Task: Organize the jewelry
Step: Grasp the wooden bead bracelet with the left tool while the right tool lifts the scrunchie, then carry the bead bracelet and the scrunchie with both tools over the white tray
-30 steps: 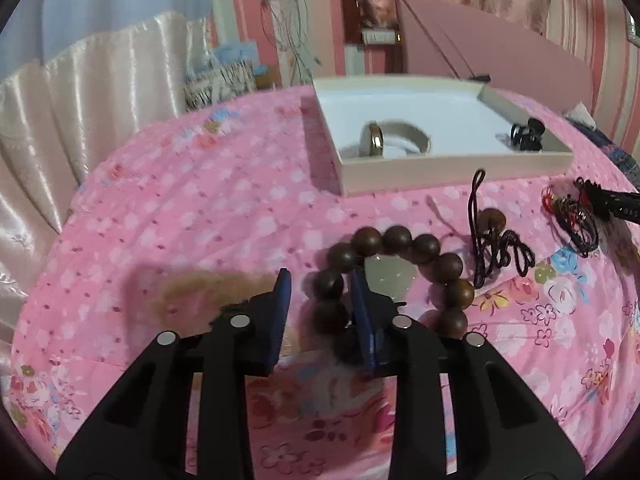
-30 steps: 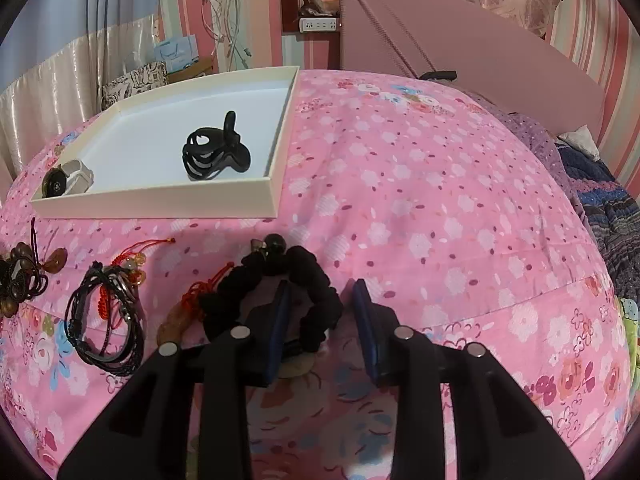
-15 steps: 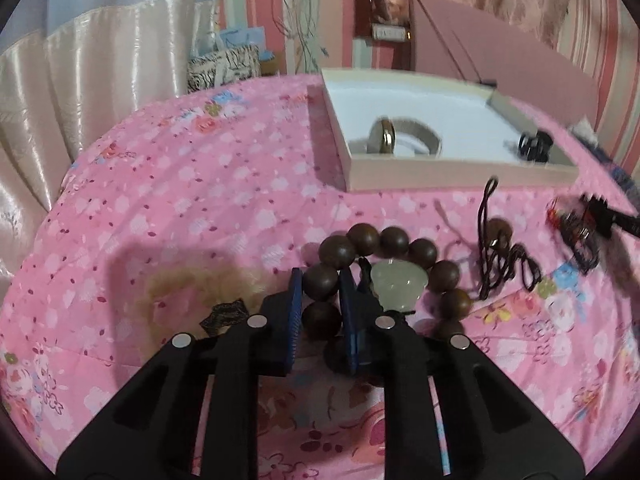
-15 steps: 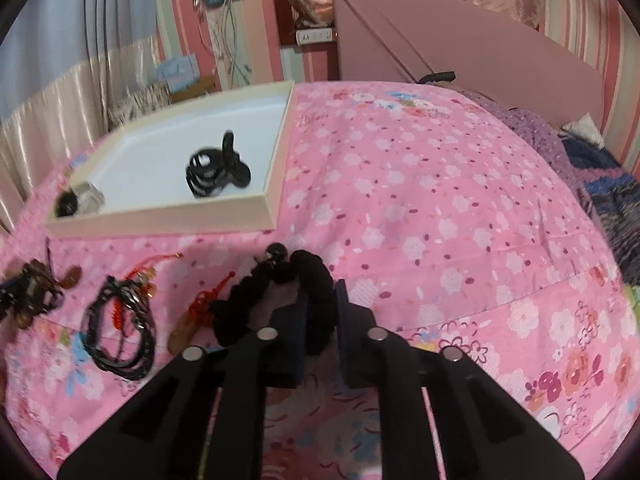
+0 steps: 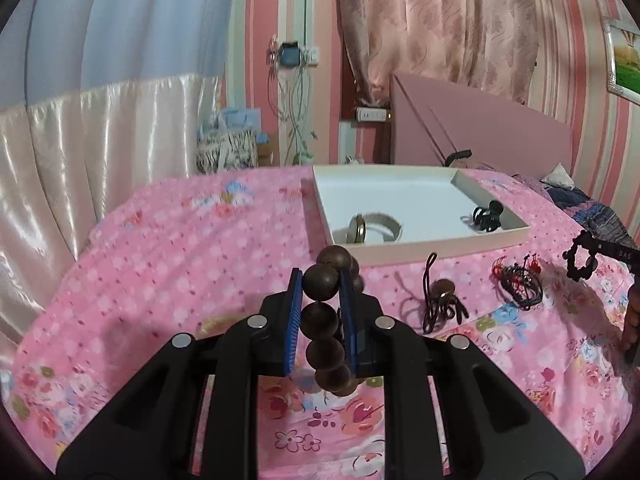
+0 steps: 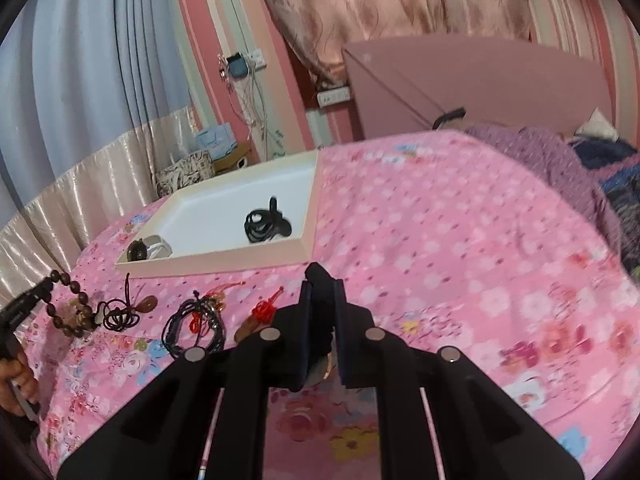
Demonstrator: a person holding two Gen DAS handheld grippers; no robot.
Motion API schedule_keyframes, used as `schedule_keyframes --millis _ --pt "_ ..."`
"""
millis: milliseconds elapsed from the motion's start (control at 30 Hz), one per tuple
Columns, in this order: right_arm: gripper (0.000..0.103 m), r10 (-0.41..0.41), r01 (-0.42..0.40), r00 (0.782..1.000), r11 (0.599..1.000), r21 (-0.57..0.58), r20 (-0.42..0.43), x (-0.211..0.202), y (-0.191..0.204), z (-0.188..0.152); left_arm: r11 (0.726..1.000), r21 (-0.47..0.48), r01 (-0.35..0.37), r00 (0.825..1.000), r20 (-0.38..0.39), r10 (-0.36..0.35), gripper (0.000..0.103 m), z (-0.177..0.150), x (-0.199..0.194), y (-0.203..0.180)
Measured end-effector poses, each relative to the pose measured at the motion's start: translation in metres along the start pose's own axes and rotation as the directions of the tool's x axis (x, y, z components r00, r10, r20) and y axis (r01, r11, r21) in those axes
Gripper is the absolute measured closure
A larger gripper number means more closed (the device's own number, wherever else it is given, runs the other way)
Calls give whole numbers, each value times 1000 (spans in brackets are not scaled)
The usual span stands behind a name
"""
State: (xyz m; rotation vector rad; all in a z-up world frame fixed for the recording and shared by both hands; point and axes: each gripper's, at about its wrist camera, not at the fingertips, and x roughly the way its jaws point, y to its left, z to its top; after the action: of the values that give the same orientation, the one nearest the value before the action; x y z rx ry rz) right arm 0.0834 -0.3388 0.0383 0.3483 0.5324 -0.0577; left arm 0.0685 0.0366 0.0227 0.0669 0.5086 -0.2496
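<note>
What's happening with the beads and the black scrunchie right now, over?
Left gripper shut on wooden bead bracelet, lifted. Right gripper shut on black scrunchie. White tray ahead, path open.

A home bedroom — a bed (image 5: 168, 248) in a pink floral sheet is filling both views, a padded headboard (image 5: 480, 136) is standing behind it, and patterned curtains (image 5: 432, 24) are hanging over pink-striped walls (image 5: 592, 80).
</note>
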Motion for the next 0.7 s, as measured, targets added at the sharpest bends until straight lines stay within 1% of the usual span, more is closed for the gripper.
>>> schedule_keyframes --millis 200,267,500,567,700 --pt "93 9 -8 999 1000 -6 45 -14 4 16 1000 1 -5 1000 26 5 86 18 -11 -1" --pt "93 17 -17 998 1000 -10 55 -17 9 20 1000 1 -4 1000 28 4 86 23 -10 -3" --pt "93 30 -28 998 999 -33 58 -18 27 22 1000 8 22 999 40 -23 86 33 -8 -18" --pt "93 20 -16 998 998 -65 53 -14 37 22 1000 12 28 998 49 -29 86 38 -9 -24" --pt "93 35 -31 998 994 -100 45 -9 54 26 999 22 46 997 65 -47 86 48 -7 -40"
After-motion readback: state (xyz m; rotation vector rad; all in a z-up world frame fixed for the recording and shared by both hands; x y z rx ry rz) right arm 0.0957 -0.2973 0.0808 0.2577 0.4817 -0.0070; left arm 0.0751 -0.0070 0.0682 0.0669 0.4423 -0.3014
